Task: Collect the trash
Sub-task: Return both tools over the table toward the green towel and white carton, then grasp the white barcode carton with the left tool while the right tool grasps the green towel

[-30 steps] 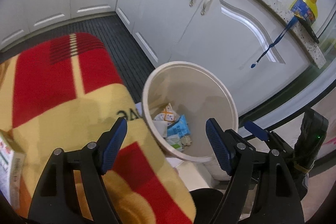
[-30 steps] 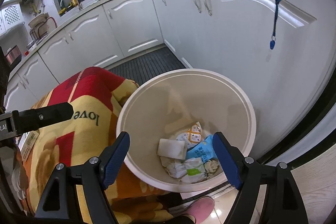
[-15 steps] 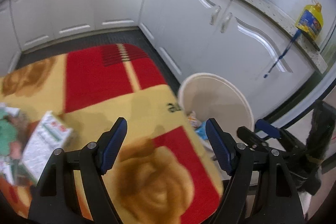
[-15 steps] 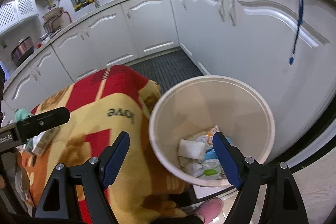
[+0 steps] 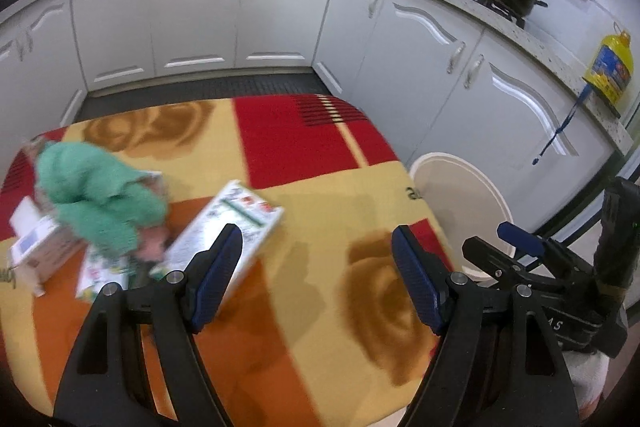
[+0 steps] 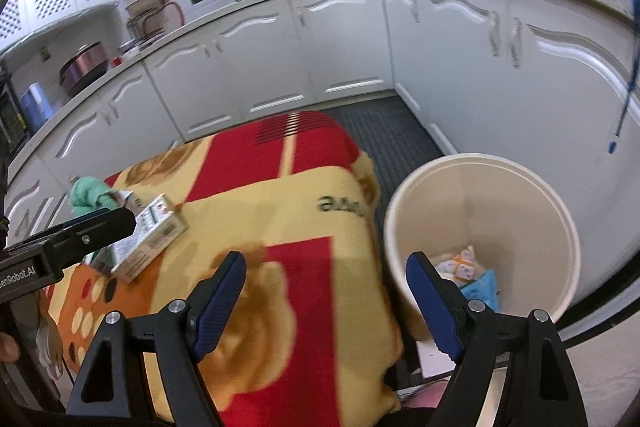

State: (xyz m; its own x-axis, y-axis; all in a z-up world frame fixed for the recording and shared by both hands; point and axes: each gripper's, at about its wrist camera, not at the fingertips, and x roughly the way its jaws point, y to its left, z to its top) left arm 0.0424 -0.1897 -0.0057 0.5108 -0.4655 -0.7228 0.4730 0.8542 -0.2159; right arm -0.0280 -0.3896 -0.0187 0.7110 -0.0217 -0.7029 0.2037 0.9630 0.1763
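Your left gripper (image 5: 316, 275) hangs over the red-and-yellow blanket (image 5: 320, 187) with its jaws spread wide and nothing between them. In the left wrist view the trash lies at the left of the frame: a white carton with green and red print (image 5: 236, 223) sits just behind the left finger, a green cloth (image 5: 100, 195) is heaped beside it, and a small white box (image 5: 36, 247) rests at the far left edge (the print is too blurred to read). The cream bin (image 5: 464, 195) stands at the right, off the blanket's edge and close to the white cabinets (image 5: 420, 47).

Your right gripper (image 6: 326, 291) is also spread and empty, straddling the blanket's edge and the bin's rim (image 6: 400, 203) at the lower right of its frame. Wrappers (image 6: 468, 271) lie in the bin's bottom.
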